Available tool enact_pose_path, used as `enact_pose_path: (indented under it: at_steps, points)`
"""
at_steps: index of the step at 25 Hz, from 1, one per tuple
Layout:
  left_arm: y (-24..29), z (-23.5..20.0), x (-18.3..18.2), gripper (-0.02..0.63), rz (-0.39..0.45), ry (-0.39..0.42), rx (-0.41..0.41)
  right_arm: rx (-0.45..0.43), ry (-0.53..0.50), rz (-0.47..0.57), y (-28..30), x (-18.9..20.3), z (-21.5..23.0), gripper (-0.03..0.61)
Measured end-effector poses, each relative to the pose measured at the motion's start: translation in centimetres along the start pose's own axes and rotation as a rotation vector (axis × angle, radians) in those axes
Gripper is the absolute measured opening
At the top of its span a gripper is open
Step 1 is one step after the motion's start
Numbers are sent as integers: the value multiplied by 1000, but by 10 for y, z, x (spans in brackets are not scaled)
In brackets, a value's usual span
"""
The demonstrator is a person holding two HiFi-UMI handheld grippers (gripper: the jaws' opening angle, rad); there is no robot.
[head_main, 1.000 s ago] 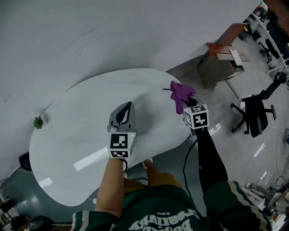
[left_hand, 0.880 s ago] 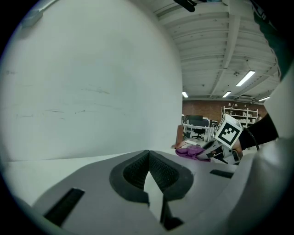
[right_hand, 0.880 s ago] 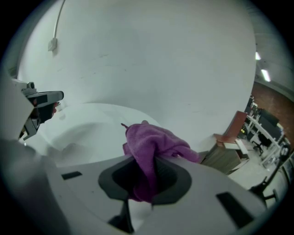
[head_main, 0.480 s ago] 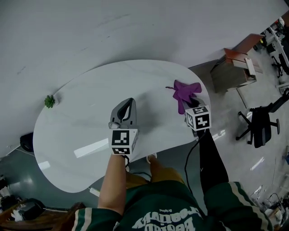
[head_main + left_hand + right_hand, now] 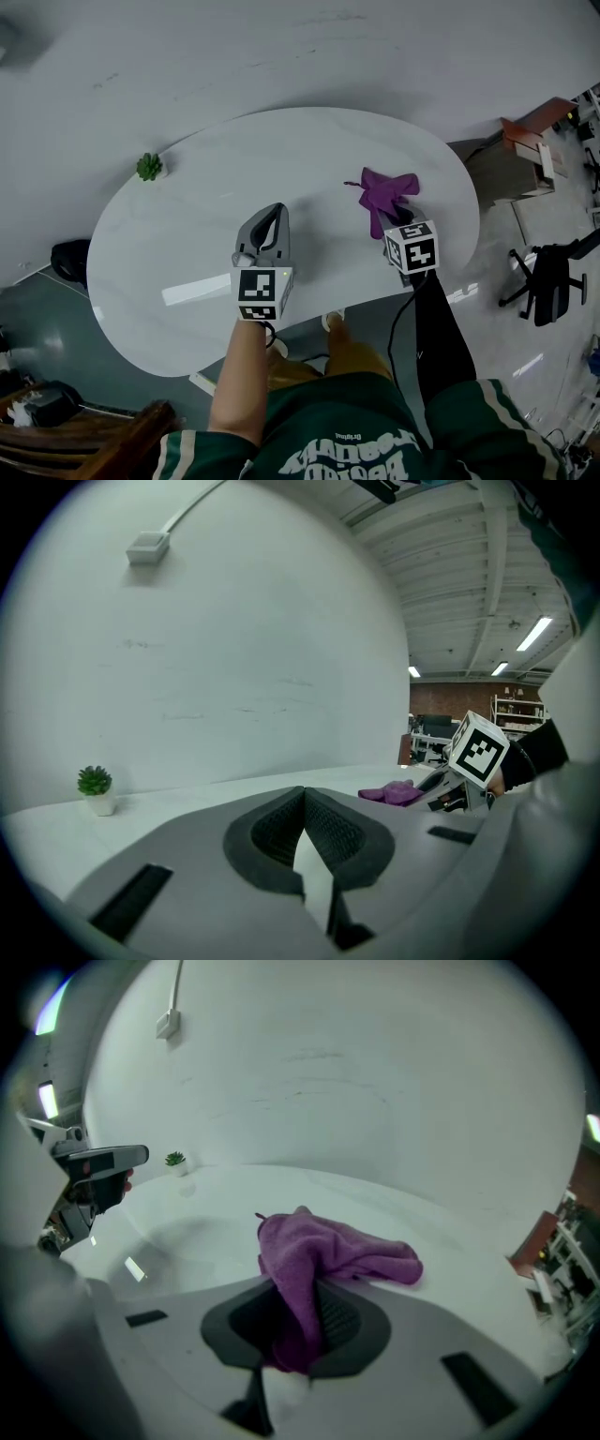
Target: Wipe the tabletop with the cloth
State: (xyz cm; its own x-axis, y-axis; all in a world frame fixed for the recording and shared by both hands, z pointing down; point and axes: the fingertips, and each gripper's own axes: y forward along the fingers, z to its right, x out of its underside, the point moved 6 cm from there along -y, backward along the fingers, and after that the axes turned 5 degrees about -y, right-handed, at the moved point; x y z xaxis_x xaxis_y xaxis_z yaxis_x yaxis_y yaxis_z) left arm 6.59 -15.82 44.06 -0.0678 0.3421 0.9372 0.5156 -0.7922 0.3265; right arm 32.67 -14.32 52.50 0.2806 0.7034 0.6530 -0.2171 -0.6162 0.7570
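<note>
A purple cloth [image 5: 382,192] lies bunched on the right part of the white oval tabletop [image 5: 187,244]. My right gripper [image 5: 392,220] is shut on the cloth's near end; in the right gripper view the cloth [image 5: 319,1260] runs from between the jaws out onto the table. My left gripper [image 5: 272,214] hovers over the middle of the table, jaws shut with nothing between them. In the left gripper view the cloth [image 5: 394,793] shows at right, beside the right gripper's marker cube [image 5: 480,747].
A small green potted plant [image 5: 148,167] stands at the table's far left edge, also seen as the plant [image 5: 95,787] in the left gripper view. A brown cabinet [image 5: 525,150] and an office chair [image 5: 553,281] stand on the floor at right. A wall runs behind the table.
The head view has shifted, so the table sits more to the right and centre. Both grippers keep the same places relative to the table and cloth.
</note>
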Motion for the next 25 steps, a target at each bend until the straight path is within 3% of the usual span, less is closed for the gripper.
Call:
enact_pose_path:
  at_steps: [25]
  points:
    - [-226,-243,36,-5,-1,-30,-228,-217,-123,-33,74,-91,-332,72]
